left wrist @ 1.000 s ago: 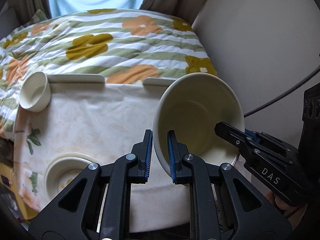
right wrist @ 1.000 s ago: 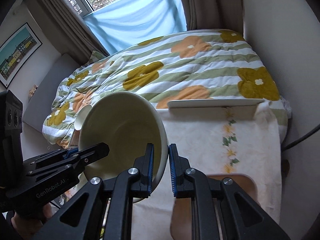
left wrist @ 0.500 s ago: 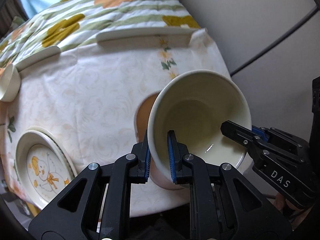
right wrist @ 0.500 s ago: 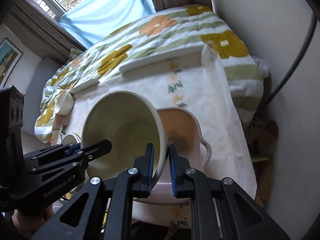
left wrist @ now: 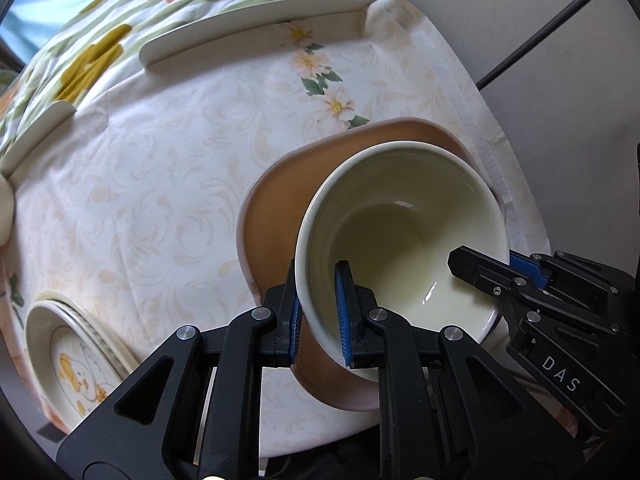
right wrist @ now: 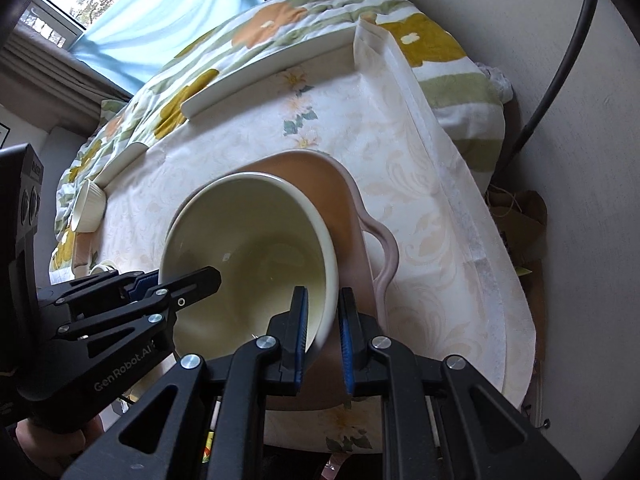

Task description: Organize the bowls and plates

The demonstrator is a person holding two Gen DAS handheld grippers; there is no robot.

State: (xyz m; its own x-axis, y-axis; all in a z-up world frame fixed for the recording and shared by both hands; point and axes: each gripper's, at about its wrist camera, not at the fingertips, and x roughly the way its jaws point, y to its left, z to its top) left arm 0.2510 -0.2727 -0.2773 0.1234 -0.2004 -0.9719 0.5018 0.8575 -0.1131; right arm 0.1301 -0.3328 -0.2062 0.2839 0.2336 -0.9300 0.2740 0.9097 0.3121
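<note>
A large cream bowl (left wrist: 400,236) is held by both grippers over a pink tray (left wrist: 276,200) with handles at the table's near right. My left gripper (left wrist: 317,312) is shut on the bowl's left rim, one finger inside, one outside. My right gripper (right wrist: 323,328) is shut on the bowl's (right wrist: 256,248) right rim in the same way. The bowl is tilted and sits low in the pink tray (right wrist: 352,216); whether it touches is hidden.
A stack of plates with a yellow duck picture (left wrist: 76,356) lies near left. Two white rectangular plates (left wrist: 256,28) (left wrist: 36,132) lie at the table's far edge. A small ribbed cup (right wrist: 88,208) is far left. A floral bed lies behind, a wall with a black cable on the right.
Both grippers have carried the bowl down and to the right, from above the table to low over the pink tray. Both stay shut on its rim.
</note>
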